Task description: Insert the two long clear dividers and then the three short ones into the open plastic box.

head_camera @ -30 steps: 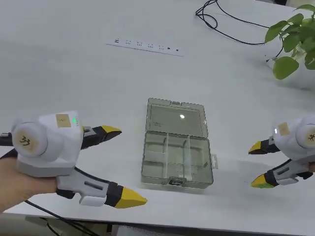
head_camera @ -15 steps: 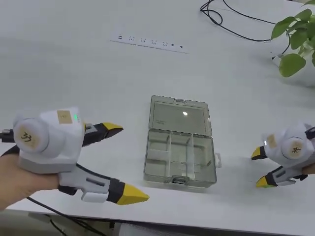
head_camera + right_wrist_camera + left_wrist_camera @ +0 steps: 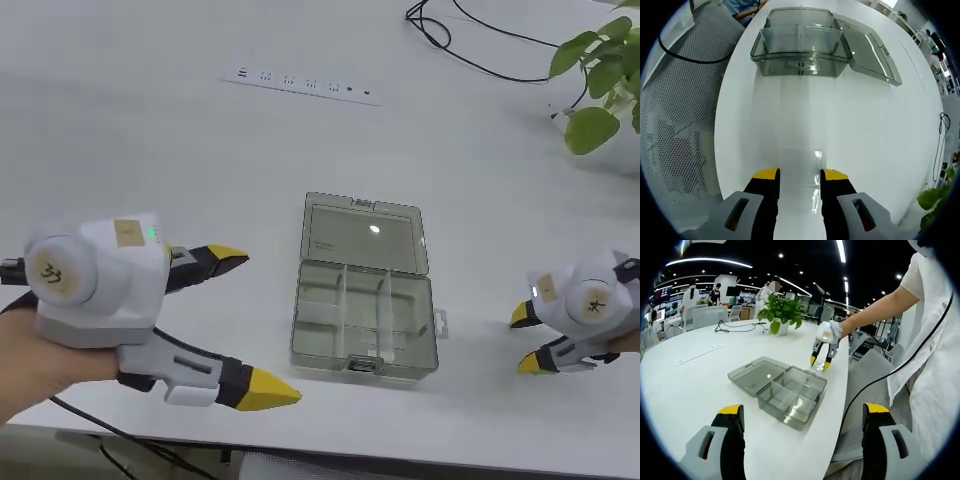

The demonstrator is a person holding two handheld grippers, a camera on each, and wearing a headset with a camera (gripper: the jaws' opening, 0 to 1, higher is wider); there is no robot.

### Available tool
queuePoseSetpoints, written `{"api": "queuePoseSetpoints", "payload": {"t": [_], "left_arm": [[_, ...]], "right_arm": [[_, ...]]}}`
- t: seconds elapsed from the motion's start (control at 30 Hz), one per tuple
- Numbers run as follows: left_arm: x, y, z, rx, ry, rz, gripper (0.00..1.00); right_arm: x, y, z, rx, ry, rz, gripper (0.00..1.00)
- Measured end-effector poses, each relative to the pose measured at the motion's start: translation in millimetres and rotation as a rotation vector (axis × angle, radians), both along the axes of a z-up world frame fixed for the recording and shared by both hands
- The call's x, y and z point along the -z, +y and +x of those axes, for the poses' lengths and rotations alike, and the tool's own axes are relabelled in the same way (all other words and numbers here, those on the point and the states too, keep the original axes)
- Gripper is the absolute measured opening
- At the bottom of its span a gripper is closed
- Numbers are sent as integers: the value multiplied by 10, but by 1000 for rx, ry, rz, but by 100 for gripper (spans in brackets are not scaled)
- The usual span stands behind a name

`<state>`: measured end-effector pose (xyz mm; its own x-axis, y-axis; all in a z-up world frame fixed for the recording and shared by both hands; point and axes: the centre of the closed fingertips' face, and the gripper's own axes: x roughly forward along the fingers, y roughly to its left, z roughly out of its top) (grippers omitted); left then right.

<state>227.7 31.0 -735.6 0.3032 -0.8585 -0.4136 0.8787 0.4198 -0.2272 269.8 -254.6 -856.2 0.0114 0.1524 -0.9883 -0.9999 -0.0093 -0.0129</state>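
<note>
Head view: left claw [image 3: 248,325] hovers by the near table edge, jaws spread wide, nothing between them. The box [image 3: 365,335] sits off to the side of its tips, well apart, with the lid [image 3: 367,235] laid open flat on the far side. Right claw [image 3: 525,340] is low over the table [image 3: 150,150] on the box's other side, near it but not touching. Inside the box, two long dividers [image 3: 383,318] look seated, running front to back, with short cross pieces [image 3: 318,324] between them and the wall (count not readable at this size).

Left gripper view: own jaws wide apart and empty. The box is straight ahead between the tips. The right claw is beyond it, tips pointed down at the table just beside the box's far corner.

Right gripper view: jaws part-way closed, box ahead and well clear of the tips. A clear divider [image 3: 801,172] sits right between the tips, its edges reaching both jaws. I can't tell whether it's pinched or just bracketed on the table.

Status, my read: the long ones are done and some of the short ones are in. At least this one is left to place. Next it needs a firm pinch on that piece, a lift over the box wall, and a drop into its slots. Clear plastic on white is easy to misjudge.
</note>
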Motion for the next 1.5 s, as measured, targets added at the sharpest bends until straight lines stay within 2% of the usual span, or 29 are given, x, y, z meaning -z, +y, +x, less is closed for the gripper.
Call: {"api": "queuePoseSetpoints", "payload": {"t": [0.3,0.53,0.87,1.0,1.03,1.1,1.13,1.17,1.3,1.37,1.4,1.47,1.5], "left_arm": [[-29,15,7,-3,-7,-3,100],[-78,25,36,-9,-16,-7,100],[-219,-29,88,-9,-35,-16,100],[-323,-71,130,-19,-36,-38,100],[-348,-84,136,-21,-36,-45,100],[-427,-124,163,-39,-26,-83,100],[-482,-154,176,-51,-12,-118,99],[-507,-165,186,-57,-6,-132,99],[-602,-211,238,-87,14,-164,95],[-642,-238,243,-96,36,-177,92],[-679,-263,245,-102,53,-191,90],[-727,-299,259,-109,62,-200,86],[-756,-328,264,-114,78,-209,85]], "right_arm": [[-9,6,9,-1,-15,-6,33],[-190,91,51,32,-62,34,33],[-832,547,3,28,-161,135,33],[-1117,767,-39,14,-200,182,33],[-1142,786,-43,13,-203,186,33],[-1260,874,-64,10,-220,202,33],[-1250,843,2,9,-231,208,33],[-1290,872,-2,9,-237,213,33],[-1445,979,8,-4,-270,236,33],[-1524,1050,-22,-7,-279,247,33],[-1536,1053,17,-12,-292,252,33],[-1650,1154,-15,-14,-310,263,33],[-1694,1196,-30,-15,-316,270,33]]}}
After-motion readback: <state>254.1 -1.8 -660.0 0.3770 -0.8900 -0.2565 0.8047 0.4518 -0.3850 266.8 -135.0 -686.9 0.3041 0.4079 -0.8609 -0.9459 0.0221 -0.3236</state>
